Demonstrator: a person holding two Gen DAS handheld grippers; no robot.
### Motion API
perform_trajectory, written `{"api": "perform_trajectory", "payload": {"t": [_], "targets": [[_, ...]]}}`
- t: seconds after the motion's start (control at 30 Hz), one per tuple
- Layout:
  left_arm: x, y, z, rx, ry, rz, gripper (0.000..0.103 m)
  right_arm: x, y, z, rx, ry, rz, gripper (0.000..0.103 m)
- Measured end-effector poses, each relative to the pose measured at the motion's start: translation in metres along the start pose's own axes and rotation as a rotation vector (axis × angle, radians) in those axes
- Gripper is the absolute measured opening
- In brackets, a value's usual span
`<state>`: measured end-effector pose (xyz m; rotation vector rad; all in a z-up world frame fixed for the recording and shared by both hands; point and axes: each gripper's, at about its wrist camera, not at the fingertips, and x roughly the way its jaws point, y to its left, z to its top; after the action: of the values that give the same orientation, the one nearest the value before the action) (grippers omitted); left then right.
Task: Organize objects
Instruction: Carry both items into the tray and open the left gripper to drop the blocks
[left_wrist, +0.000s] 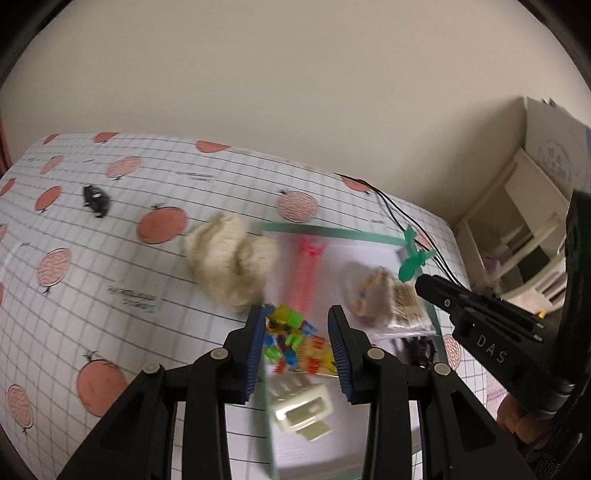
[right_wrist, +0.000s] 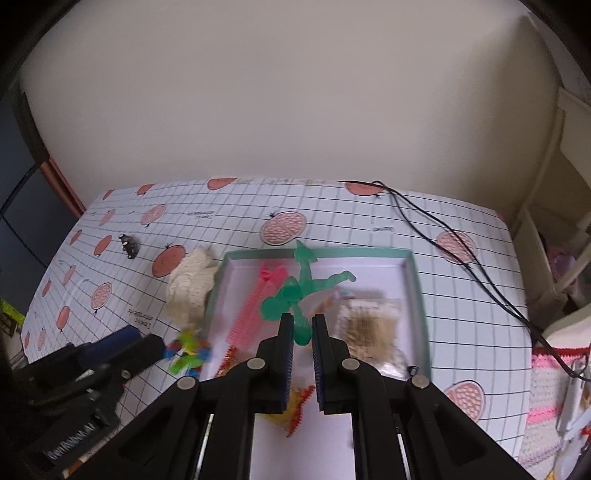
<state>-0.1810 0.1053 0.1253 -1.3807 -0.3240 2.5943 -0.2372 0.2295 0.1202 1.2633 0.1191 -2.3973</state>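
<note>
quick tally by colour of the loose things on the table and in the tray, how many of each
green: 1, the figure held in the right gripper
pink: 1, the comb in the tray
cream: 2, the knit cloth and the plug
multicolour: 1, the block toy between the left gripper jaws
black: 1, the small toy
beige: 1, the bagged item
total: 7

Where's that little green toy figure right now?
The green figure is pinched by the right gripper, held above the shallow tray, beside the pink comb.
</note>
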Motion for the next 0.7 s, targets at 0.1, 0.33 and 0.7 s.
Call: {"api": "perform_trajectory", "payload": {"t": [0.1, 0.33, 0.7], "targets": [[0.009, -0.008, -0.004, 0.014, 0.017, -0.008, 0.036, 0.003, -0.008, -0.001, 0.01, 0.006, -0.001, 0.011], [0.021, 0.004, -0.006, -0.017, 0.039, 0.021, 0.036, 0.026, -0.013, -0.007, 0.029, 0.065, 0.007, 0.011], [0.024, 0.039, -0.008, -0.105, 0.054, 0.067, 0.036, 0.058, -0.004, -0.023, 0.016, 0.158, 0.005, 0.013]]}}
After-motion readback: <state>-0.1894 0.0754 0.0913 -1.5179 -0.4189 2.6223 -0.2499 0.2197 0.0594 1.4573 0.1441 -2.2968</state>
